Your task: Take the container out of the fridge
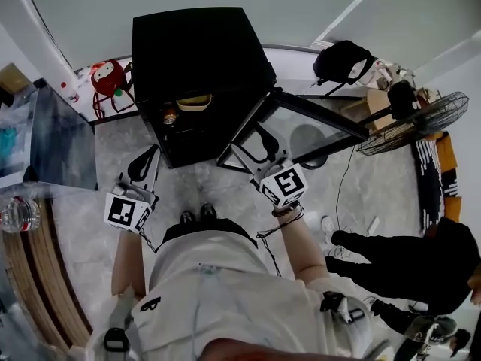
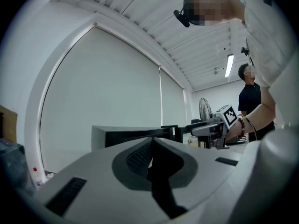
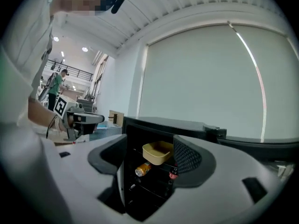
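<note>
A black mini fridge (image 1: pixel 199 51) stands on the floor in front of me, its glass door (image 1: pixel 301 126) swung open to the right. Inside on the top shelf sits a shallow yellow container (image 1: pixel 194 102) (image 3: pixel 158 152); a can (image 3: pixel 142 169) and a small red-capped bottle (image 3: pixel 174 174) lie on the shelf below. My right gripper (image 1: pixel 255 143) (image 3: pixel 150 149) is open in front of the opening, short of the container, which shows between its jaws. My left gripper (image 1: pixel 143 165) (image 2: pixel 152 141) hangs left of the fridge front, shut with nothing in it.
A standing fan (image 1: pixel 409 122) and a black bag (image 1: pixel 342 59) are at the right behind the door. A person in black (image 1: pixel 406 262) is at the right. A red toy (image 1: pixel 111 77), a glass cabinet (image 1: pixel 52 138) and a water bottle (image 1: pixel 19 215) are at the left.
</note>
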Demonstrator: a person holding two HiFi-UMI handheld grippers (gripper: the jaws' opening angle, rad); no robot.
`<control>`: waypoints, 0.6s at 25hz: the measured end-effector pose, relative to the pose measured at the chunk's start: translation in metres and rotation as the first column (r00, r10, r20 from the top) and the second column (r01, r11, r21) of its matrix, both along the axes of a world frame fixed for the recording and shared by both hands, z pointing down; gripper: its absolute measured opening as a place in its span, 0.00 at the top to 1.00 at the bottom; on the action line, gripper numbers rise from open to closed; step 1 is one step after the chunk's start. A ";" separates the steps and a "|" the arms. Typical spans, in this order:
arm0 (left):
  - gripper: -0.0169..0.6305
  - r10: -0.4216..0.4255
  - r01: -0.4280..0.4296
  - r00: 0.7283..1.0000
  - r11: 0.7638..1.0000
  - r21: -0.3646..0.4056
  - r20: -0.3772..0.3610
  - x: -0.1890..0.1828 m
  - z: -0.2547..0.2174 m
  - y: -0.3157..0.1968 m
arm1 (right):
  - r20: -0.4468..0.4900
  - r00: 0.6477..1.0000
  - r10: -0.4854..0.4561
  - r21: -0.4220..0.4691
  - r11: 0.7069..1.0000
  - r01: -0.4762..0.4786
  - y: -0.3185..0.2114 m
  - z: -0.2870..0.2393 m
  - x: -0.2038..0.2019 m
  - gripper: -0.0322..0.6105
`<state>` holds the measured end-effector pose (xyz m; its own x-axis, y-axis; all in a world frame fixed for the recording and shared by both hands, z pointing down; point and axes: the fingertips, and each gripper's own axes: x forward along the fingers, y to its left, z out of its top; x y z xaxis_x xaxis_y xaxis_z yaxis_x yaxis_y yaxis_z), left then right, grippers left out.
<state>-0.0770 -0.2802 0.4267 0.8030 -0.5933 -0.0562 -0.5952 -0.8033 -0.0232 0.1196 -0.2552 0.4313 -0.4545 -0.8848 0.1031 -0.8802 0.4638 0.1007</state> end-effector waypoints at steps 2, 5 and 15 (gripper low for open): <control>0.96 -0.009 0.009 1.000 1.000 -0.005 -0.003 -0.002 0.000 -0.001 | -0.021 1.000 -0.023 0.011 1.000 0.023 -0.008 -0.003 -0.005 0.49; 0.96 -0.025 0.025 1.000 1.000 -0.014 -0.013 -0.002 0.002 0.002 | -0.137 0.989 -0.062 0.005 0.998 0.063 -0.016 0.000 -0.011 0.49; 0.96 -0.092 0.091 0.996 0.995 -0.027 -0.015 -0.016 0.005 -0.003 | -0.768 0.620 -0.159 0.000 0.969 0.248 -0.044 0.040 -0.059 0.49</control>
<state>-0.0931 -0.2829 0.4314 0.7445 -0.6656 -0.0523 -0.6662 -0.7457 0.0069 0.0605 -0.2993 0.4709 -0.4247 -0.8047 0.4148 -0.3558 0.5697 0.7408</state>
